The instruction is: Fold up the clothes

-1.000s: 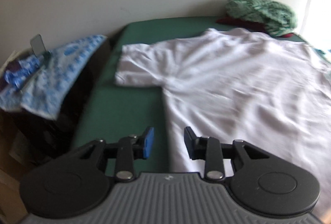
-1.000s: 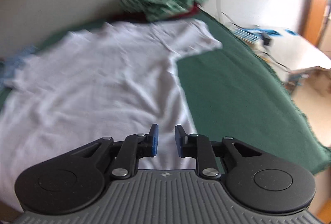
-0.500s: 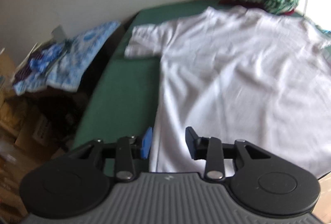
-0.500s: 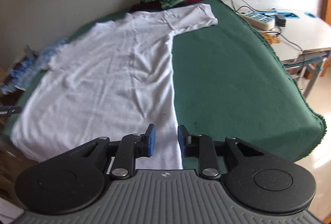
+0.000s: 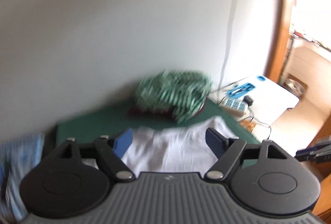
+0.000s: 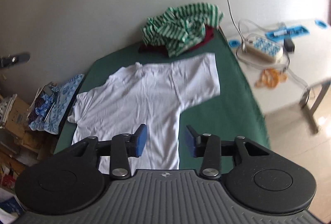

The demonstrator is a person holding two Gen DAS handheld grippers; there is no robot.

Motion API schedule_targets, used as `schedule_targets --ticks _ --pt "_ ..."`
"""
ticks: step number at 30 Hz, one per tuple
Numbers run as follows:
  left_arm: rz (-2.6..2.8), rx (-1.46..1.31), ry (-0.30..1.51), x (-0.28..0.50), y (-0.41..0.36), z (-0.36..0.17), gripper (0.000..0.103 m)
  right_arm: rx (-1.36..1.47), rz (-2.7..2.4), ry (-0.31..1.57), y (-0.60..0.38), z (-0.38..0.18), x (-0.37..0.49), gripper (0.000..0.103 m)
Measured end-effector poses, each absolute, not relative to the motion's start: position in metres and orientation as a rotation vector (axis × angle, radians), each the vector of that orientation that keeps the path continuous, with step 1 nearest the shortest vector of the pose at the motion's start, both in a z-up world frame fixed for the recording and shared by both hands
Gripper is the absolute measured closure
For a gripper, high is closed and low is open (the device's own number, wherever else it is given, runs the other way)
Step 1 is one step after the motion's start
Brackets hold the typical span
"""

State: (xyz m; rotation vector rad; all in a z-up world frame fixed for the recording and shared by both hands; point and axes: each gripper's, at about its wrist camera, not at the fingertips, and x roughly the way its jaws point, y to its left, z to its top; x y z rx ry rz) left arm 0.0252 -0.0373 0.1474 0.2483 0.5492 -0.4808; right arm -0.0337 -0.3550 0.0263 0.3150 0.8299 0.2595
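White short-sleeved T-shirt (image 6: 144, 100) spread flat on green cloth-covered table (image 6: 223, 112), collar toward the far wall, near hem hidden behind right gripper (image 6: 165, 141). Right gripper above the shirt's near part, blue pads opening with nothing between them. Left gripper (image 5: 168, 143) raised above the shirt (image 5: 173, 147), pads wide and opening, empty; this view blurred, shirt mostly cut off by the gripper body. Crumpled green-and-white striped garment (image 6: 182, 25) heaped at the far edge on a dark red cloth (image 6: 198, 42), partly covered. Blue patterned fabric (image 6: 60, 98) at left, off the table. White side table (image 6: 289, 71) at right, holding a power strip (image 6: 262, 48) and tangled cables, details smeared.
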Motion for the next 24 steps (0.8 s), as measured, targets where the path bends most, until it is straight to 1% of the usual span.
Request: schedule_targets --ticks 1,3,5,8,10,12,13,14,15,17,18,19,21,24 --pt "-0.507 0.304 0.505 0.036 -0.055 0.152 0.023 0.289 0.263 0.826 -0.355 0.04 -0.023 0.052" --pt "-0.543 0.387 0.441 0.058 -0.089 0.148 0.023 0.246 0.252 0.798 -0.353 0.048 -0.003 0.05" --pt "-0.607 0.421 0.434 0.087 -0.123 0.129 0.023 0.291 0.237 0.795 -0.357 0.031 0.016 0.05" --pt "-0.683 0.463 0.496 0.127 -0.172 0.078 0.029 0.475 0.2 0.82 -0.37 -0.018 0.045 0.051" --pt "-0.724 0.515 0.531 0.151 -0.199 0.036 0.035 0.612 0.143 0.841 -0.381 -0.059 0.061 0.053" --pt "-0.762 0.555 0.58 0.173 -0.223 -0.007 0.038 0.738 0.093 0.856 -0.392 -0.097 0.075 0.056" --pt "-0.781 0.557 0.616 0.185 -0.234 -0.027 0.041 0.805 0.077 0.867 -0.398 -0.115 0.081 0.057" --pt "-0.801 0.555 0.655 0.196 -0.245 -0.046 0.042 0.872 0.067 0.882 -0.404 -0.131 0.087 0.058" --pt "-0.817 0.554 0.687 0.206 -0.256 -0.062 0.041 0.937 0.058 0.898 -0.408 -0.145 0.093 0.058" --pt "-0.85 0.573 0.728 0.222 -0.278 -0.089 0.034 0.995 0.064 0.924 -0.41 -0.161 0.103 0.058" --pt "-0.864 0.599 0.719 0.229 -0.287 -0.1 0.024 1.01 0.072 0.936 -0.411 -0.167 0.108 0.058" --pt "-0.876 0.63 0.7 0.235 -0.295 -0.11 0.019 1.019 0.075 0.944 -0.412 -0.172 0.112 0.058" --pt "-0.882 0.673 0.687 0.248 -0.307 -0.13 0.019 1.023 0.07 0.953 -0.414 -0.178 0.118 0.058" --pt "-0.888 0.638 0.768 0.276 -0.32 -0.151 0.019 1.049 0.076 0.957 -0.421 -0.188 0.122 0.058"
